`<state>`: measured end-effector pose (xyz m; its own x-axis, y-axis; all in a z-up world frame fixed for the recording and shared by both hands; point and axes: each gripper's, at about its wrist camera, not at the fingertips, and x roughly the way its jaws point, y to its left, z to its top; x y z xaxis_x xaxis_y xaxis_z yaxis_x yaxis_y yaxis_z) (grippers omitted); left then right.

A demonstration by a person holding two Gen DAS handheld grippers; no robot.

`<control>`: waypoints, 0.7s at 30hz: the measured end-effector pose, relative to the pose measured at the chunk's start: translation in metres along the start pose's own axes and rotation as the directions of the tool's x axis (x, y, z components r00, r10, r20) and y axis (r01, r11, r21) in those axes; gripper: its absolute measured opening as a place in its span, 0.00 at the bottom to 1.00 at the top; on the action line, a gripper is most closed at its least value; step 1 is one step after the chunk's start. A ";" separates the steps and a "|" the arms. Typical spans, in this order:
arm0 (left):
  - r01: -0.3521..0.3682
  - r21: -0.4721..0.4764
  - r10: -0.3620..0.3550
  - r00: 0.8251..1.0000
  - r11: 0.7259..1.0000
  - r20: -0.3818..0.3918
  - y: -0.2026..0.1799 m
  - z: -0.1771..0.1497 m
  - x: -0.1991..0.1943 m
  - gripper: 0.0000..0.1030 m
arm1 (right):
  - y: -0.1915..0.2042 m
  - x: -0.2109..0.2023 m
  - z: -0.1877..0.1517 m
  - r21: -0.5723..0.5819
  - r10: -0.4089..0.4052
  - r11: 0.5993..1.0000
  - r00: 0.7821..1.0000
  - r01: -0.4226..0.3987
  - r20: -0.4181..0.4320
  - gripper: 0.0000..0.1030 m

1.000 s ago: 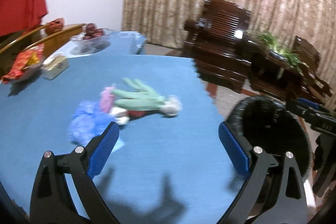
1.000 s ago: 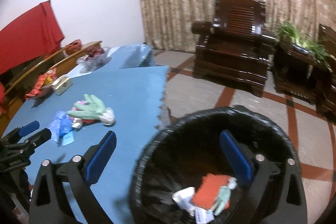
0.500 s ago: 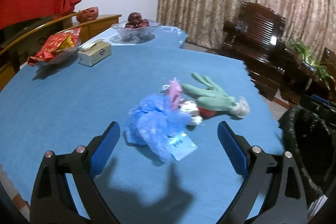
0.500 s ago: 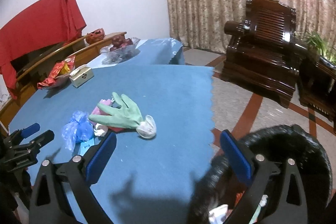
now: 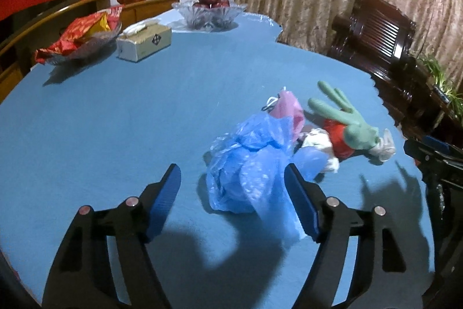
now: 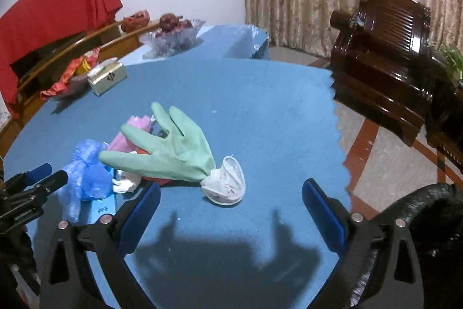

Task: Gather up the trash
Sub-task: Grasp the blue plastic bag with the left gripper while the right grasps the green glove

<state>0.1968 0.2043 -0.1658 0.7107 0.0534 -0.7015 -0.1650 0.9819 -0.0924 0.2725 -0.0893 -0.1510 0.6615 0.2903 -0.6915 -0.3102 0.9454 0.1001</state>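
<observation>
A trash pile lies on the blue table (image 5: 144,120): a crumpled blue plastic bag (image 5: 249,164), a pink bag (image 5: 289,109), a white scrap (image 5: 318,144), a red piece (image 5: 338,138) and a green rubber glove (image 6: 173,149) with a white cuff (image 6: 228,184). My left gripper (image 5: 233,193) is closing. The blue bag sits between its jaws against the right pad; the left pad stands clear of it. My right gripper (image 6: 231,204) is open just before the glove's cuff, nothing between its fingers. The black-lined trash bin (image 6: 419,210) shows at lower right.
At the table's far side stand a tissue box (image 5: 144,41), a glass fruit bowl (image 5: 208,13) and a dish of red snack packets (image 5: 78,39). A dark wooden armchair (image 6: 385,48) is beyond the scalloped right table edge. A red cloth (image 6: 52,5) hangs at left.
Both grippers moved from the bin side toward the trash pile and lower. The left jaws narrowed and the blue bag now lies between them. The right gripper left the bin's opening.
</observation>
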 end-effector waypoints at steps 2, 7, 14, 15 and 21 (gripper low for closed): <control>0.005 -0.002 -0.005 1.000 1.000 -0.010 0.001 -0.001 0.006 0.67 | 0.001 0.009 0.000 -0.004 0.000 1.000 1.000 0.000 -0.010 0.93; 0.025 0.000 -0.025 0.999 1.000 -0.026 0.000 0.000 0.021 0.68 | 0.002 0.031 0.001 -0.026 0.000 1.000 0.999 -0.001 -0.039 0.93; 0.079 -0.003 -0.079 0.996 0.997 -0.047 -0.007 0.002 0.036 0.60 | 0.002 0.055 0.006 -0.038 0.022 0.999 0.997 -0.025 -0.071 0.91; 0.090 -0.004 -0.090 0.995 0.996 -0.050 -0.008 0.002 0.037 0.52 | 0.003 0.058 0.007 -0.039 0.030 0.999 0.997 -0.033 -0.076 0.91; 0.120 -0.001 -0.120 0.992 0.993 -0.037 -0.018 0.001 0.032 0.38 | 0.004 0.063 0.007 -0.021 0.145 0.989 0.982 -0.148 -0.120 0.60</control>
<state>0.2232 0.1886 -0.1854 0.6996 -0.0715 -0.7109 -0.0795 0.9810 -0.1768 0.3179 -0.0664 -0.1893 0.5233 0.4041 -0.7502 -0.4191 0.8886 0.1863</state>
